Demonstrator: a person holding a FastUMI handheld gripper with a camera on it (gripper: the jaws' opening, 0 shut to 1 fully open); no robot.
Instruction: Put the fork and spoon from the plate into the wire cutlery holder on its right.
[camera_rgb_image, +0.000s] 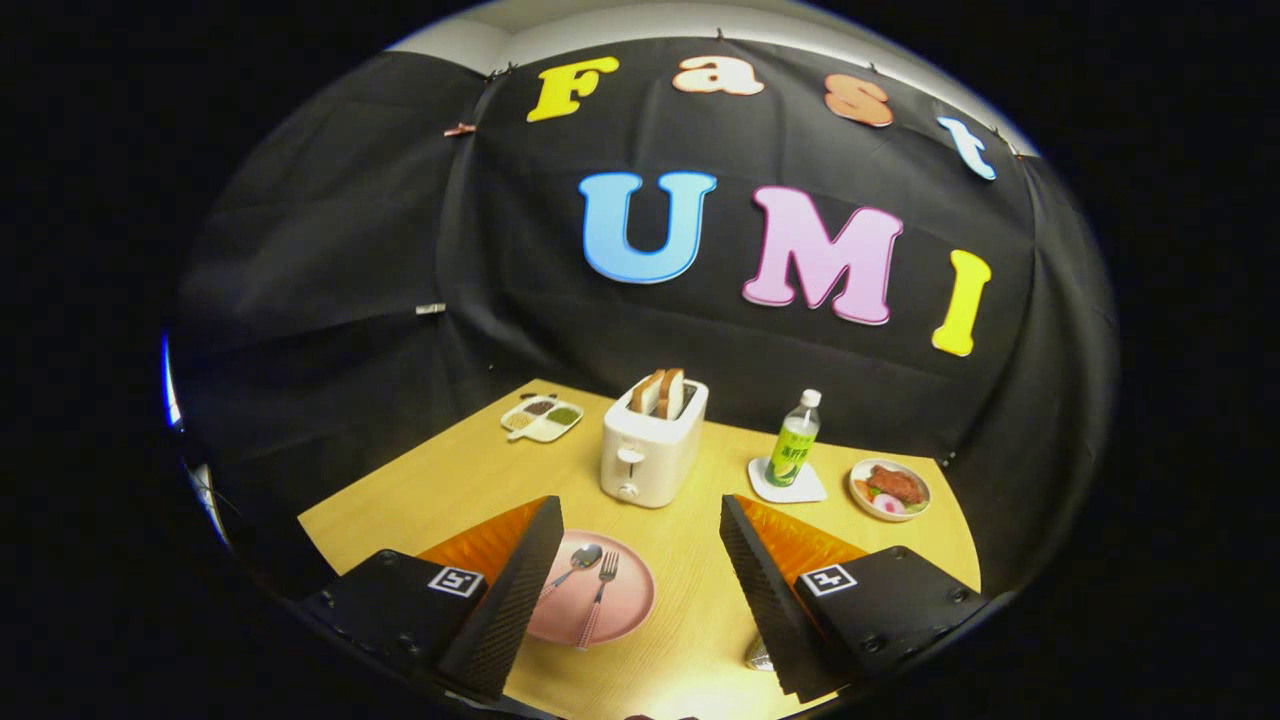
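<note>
Table (440, 480): wood. Gripper (640, 540): fingers spread wide, empty, above the plate. Toaster (652, 445): beyond plate, bread in slots. Plate (630, 600): pink, partly behind one finger. Fork (598, 598) and spoon (575, 566): side by side on plate.

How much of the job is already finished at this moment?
Nothing is done yet. The fork and the spoon both lie on the pink plate. The claw is open and holds nothing, with the plate between its fingers. Both pieces are left to pick up and move into the holder.
</note>
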